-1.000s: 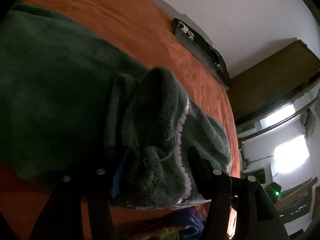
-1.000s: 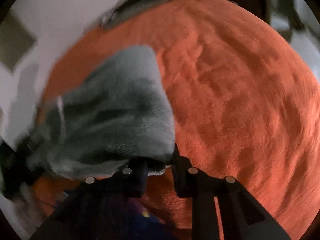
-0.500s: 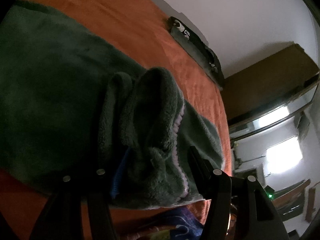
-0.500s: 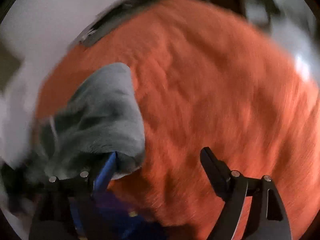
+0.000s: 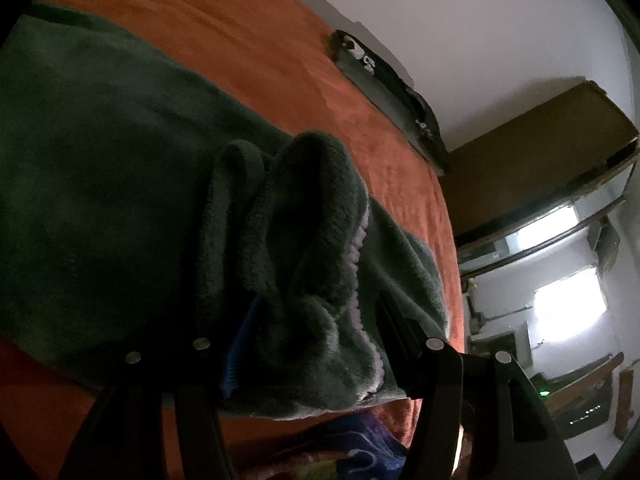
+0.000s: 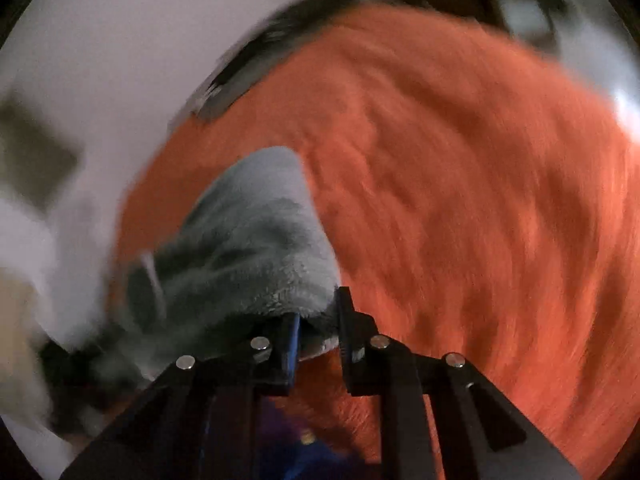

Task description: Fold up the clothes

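A green fleece [image 5: 120,184] lies spread on the orange bedspread [image 5: 248,36], with a dark bag [image 5: 392,92] at the bedspread's far edge by the wall. The left gripper [image 5: 308,320] is clamped on a thick bunched fold of the fleece. The right gripper [image 6: 318,326] is closing its jaws on a fleece corner [image 6: 256,240] that sits between them, over the bedspread.
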`<state>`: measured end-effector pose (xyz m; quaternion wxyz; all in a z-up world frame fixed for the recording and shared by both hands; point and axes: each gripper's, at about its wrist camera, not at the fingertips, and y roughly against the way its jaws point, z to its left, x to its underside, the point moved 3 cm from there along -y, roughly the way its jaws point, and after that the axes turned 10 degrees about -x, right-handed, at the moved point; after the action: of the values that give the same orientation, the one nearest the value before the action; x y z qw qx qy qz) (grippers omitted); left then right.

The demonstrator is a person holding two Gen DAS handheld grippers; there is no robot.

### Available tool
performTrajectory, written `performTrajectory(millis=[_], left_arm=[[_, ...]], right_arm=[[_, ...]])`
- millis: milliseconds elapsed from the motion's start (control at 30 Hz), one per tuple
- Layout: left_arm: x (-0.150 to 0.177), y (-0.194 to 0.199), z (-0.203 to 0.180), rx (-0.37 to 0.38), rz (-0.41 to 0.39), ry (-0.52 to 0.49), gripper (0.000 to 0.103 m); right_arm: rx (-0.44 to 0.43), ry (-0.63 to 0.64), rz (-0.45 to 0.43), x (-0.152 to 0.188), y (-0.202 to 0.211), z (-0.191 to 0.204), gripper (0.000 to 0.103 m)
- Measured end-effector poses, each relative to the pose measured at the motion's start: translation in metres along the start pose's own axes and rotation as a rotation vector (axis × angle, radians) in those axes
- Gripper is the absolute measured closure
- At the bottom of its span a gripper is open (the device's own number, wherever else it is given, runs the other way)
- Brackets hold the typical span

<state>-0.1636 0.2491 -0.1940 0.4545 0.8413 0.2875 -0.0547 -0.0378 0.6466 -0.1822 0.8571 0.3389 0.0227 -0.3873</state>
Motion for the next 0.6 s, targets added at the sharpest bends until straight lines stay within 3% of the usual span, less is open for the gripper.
performTrajectory(millis=[100,167,200,267,467,600], left_arm=[[0.003,-0.005,-0.004,-0.022,0.006,-0.02,0.043],[0.005,-0.005,-0.004,-0.035,0.002,-0.024,0.043],[0.006,-0.005,-0.003,-0.042,-0.001,-0.025,0.043],[0.004,-0.001,-0.001,-0.03,-0.005,-0.006,0.043],[-0.003,0.015,0.004,0.002,-0.024,0.039,0.043],[-0.015,0.043,-0.006,-0.024,-0.105,0.023,0.043]], right_arm=[[-0.073,-0.184,0.012,0.007,-0.005,-0.031,0.089],[-0.075,-0.195,0.035,0.006,-0.01,-0.033,0.085],[-0.049,-0.177,0.048,0.001,-0.013,-0.03,0.07],[0.005,-0.142,0.068,-0.006,-0.014,-0.024,0.049],[0.08,-0.043,0.021,-0.016,0.022,0.005,0.047],[0.146,0.068,-0.05,-0.018,0.044,0.029,0.047]])
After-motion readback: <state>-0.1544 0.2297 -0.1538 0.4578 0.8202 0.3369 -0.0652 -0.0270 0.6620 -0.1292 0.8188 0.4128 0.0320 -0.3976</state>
